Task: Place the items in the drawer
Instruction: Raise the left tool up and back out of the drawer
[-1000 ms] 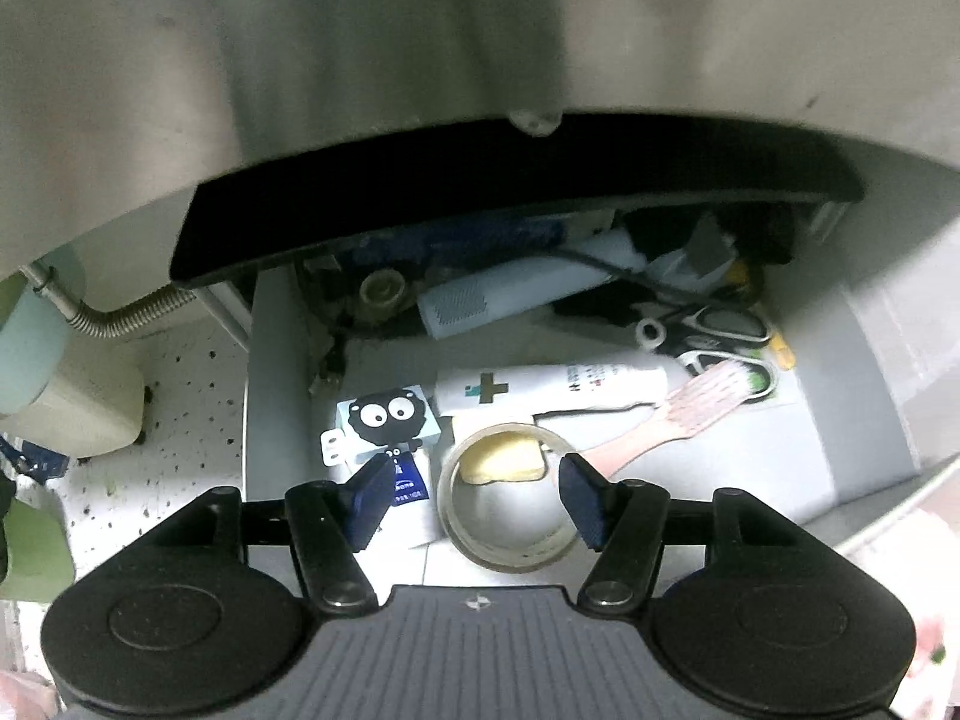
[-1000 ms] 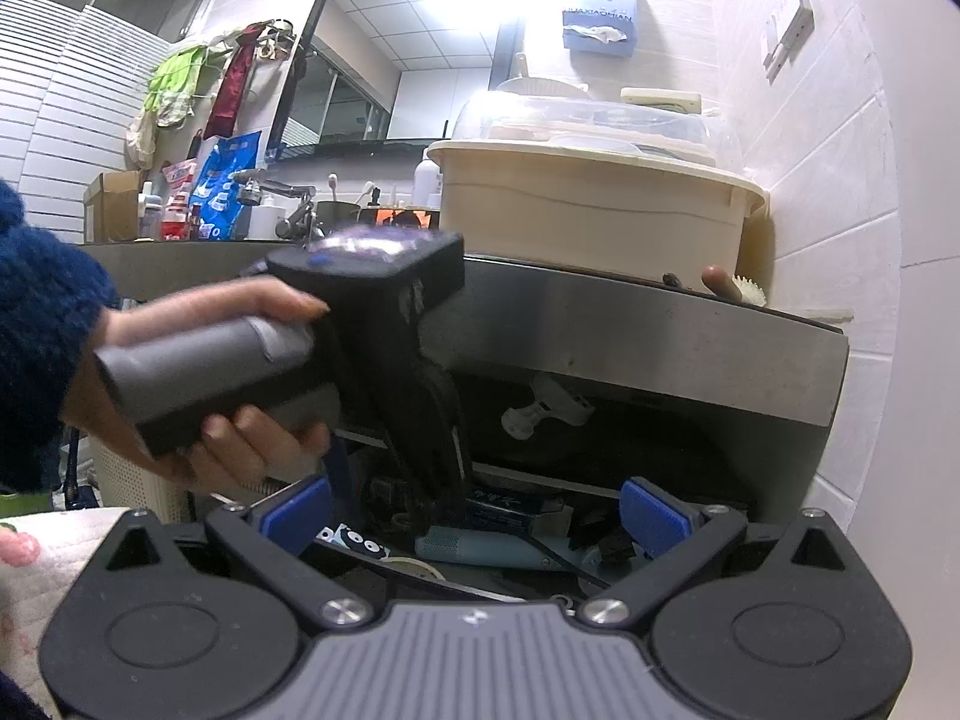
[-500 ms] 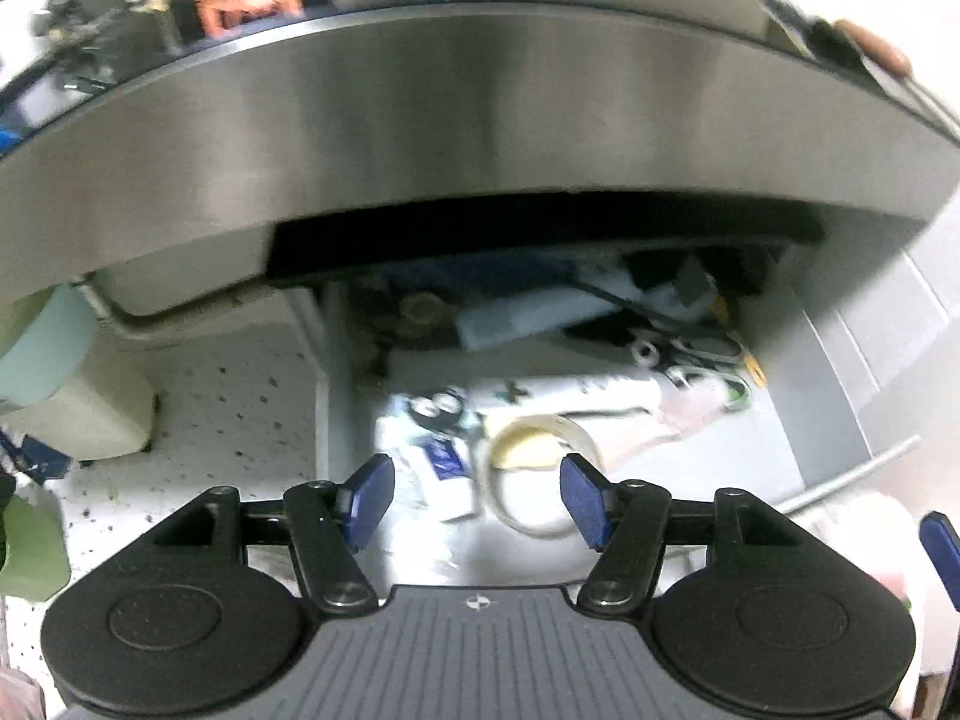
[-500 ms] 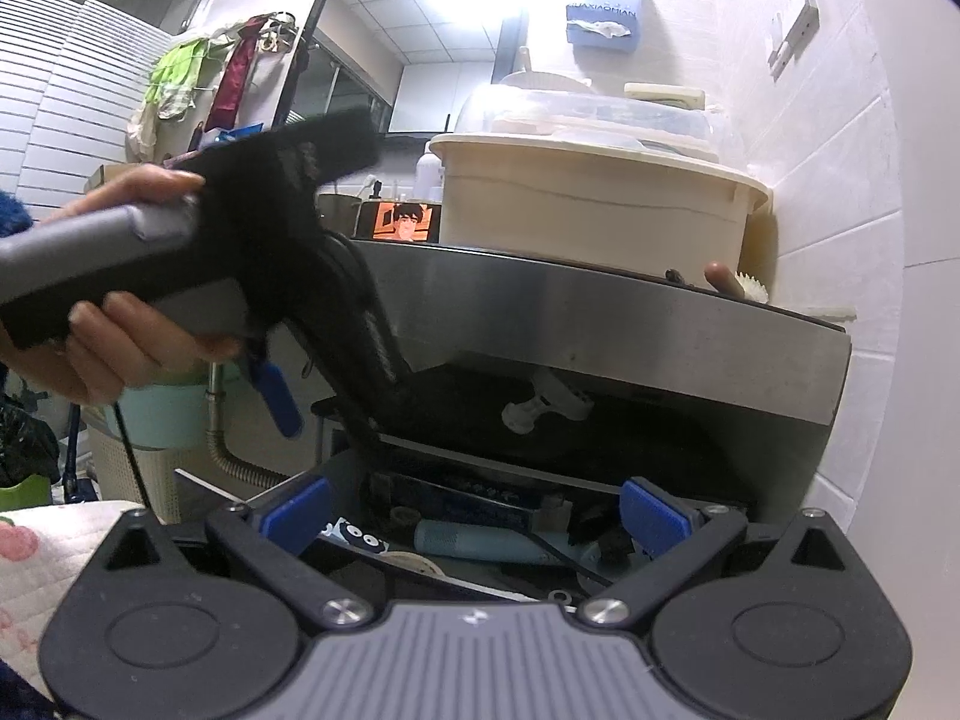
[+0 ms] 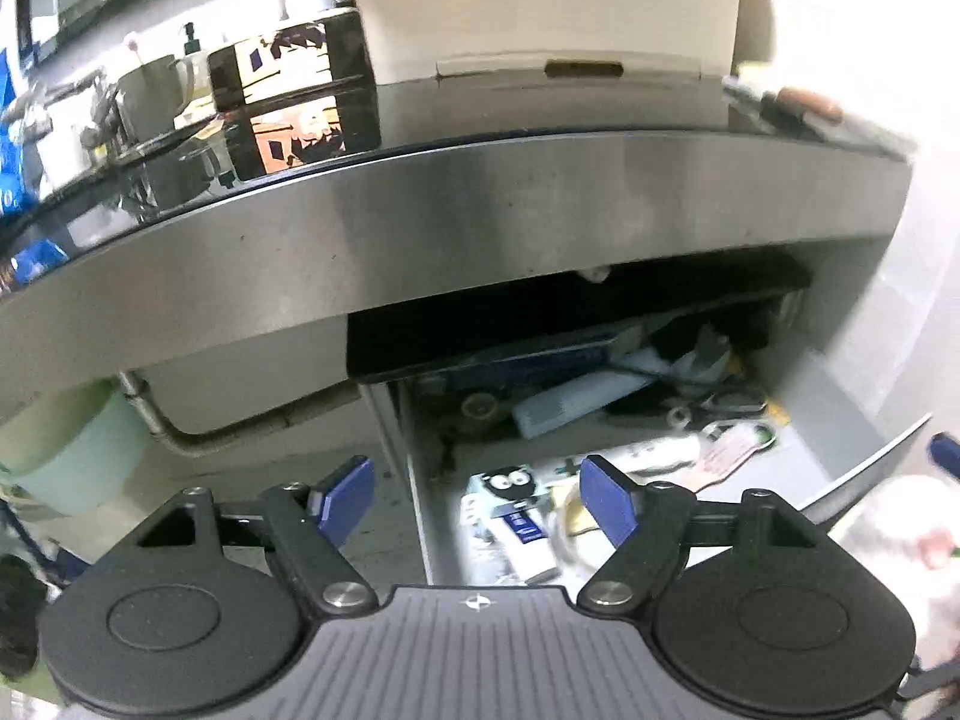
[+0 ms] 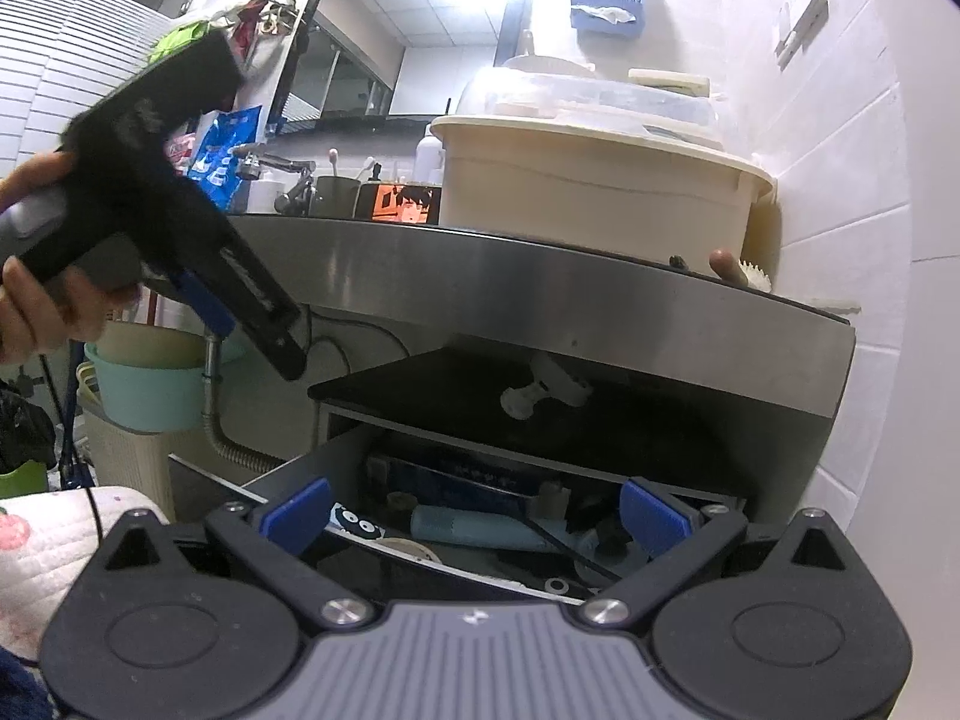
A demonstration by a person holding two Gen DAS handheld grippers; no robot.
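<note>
Home kitchen – steel counter [image 6: 540,276] with a faucet [image 6: 273,165], white wall tiles [image 6: 870,192]. Cream dish tub [image 6: 588,198] on top – cluttered drawer [image 6: 480,516] underneath.

The back of the drawer [image 5: 852,414] lies in shadow under the steel surface [image 5: 480,222], so the things there cannot be named. Motion blur smears the labels on the items at its front. Beside the drawer, the hand [image 6: 36,306] is cut by the picture's edge.
</note>
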